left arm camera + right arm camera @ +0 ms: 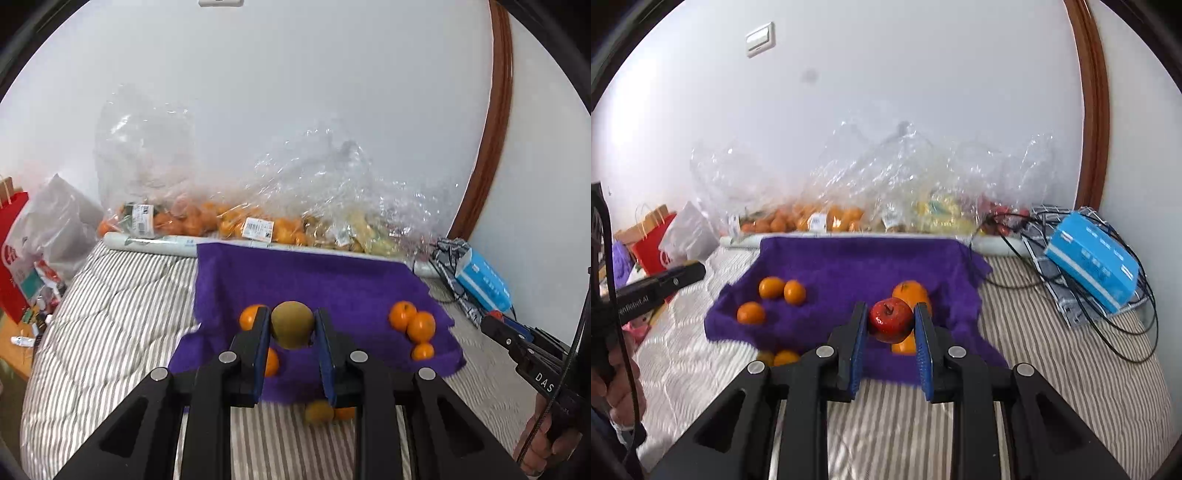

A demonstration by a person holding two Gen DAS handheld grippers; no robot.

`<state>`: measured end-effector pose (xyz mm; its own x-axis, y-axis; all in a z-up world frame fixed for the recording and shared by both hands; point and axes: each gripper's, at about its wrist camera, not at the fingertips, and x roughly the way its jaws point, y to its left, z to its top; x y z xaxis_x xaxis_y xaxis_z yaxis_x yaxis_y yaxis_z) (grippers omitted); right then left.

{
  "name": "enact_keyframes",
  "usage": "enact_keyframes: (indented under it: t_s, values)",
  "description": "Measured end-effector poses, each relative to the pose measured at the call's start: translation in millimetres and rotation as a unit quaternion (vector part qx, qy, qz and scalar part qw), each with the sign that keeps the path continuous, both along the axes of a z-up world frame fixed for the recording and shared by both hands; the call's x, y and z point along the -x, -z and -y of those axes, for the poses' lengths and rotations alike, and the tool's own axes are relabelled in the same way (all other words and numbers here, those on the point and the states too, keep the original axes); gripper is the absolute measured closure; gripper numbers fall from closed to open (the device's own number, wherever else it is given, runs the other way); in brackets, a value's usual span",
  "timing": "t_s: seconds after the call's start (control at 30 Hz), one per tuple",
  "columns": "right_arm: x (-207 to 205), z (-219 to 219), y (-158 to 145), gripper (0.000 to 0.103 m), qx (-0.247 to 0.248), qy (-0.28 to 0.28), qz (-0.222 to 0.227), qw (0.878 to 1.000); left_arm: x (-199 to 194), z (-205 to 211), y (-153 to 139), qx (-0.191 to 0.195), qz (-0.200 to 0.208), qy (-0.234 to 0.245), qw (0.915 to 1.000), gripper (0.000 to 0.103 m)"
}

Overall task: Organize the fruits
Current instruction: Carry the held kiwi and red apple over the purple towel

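I am holding a round brownish-green pear [291, 324] clamped in the left tool [290, 328] and a glossy red apple [891, 319] in the right tool [892, 321], both above the purple fuzzy cloth [849, 266] on the bed, keeping grips steady and level.

Each hand carries the same tool. The left gripper [291, 334] is a matte black frame of angular struts with triangular cut-outs, four round silver screw heads across its linkage, and two flat jaws faced with blue ribbed pads. The right gripper [891, 325] matches it: black arms, silver screw heads, blue studded pads. Seen from the side, each tool has a long black body with white lettering, the left one's reading partly "Robot.AI", the other's "DAS". A thin black cable runs along each handle, past the hand [618, 384] gripping it.
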<state>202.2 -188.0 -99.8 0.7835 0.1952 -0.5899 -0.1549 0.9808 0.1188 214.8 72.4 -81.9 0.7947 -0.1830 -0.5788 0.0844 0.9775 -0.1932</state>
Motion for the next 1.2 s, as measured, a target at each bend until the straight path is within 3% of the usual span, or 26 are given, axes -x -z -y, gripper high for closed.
enact_keyframes:
  t_s: [0.43, 0.77, 0.97, 1.2]
  values:
    - [-57.5, -23.0, -8.3, 0.078, -0.012, -0.011, 0.006, 1.0, -65.2, 9.4, 9.5, 0.01, 0.001, 0.017, 0.9998, 0.08]
    - [-81.8, -13.0, 29.2, 0.078, -0.028, -0.006, -0.02, 0.999, -71.3, -3.2, 37.3, 0.061, 0.0, 0.015, 0.9981, 0.08]
    - [-89.3, -4.0, 40.1, 0.078, -0.04, 0.001, -0.037, 0.999, -74.9, 1.2, 46.4, 0.044, -0.007, 0.009, 0.999, 0.08]
    - [-86.4, 7.9, 34.8, 0.078, -0.047, 0.018, -0.02, 0.999, -75.7, 1.0, 47.2, 0.042, -0.007, 0.008, 0.999, 0.08]
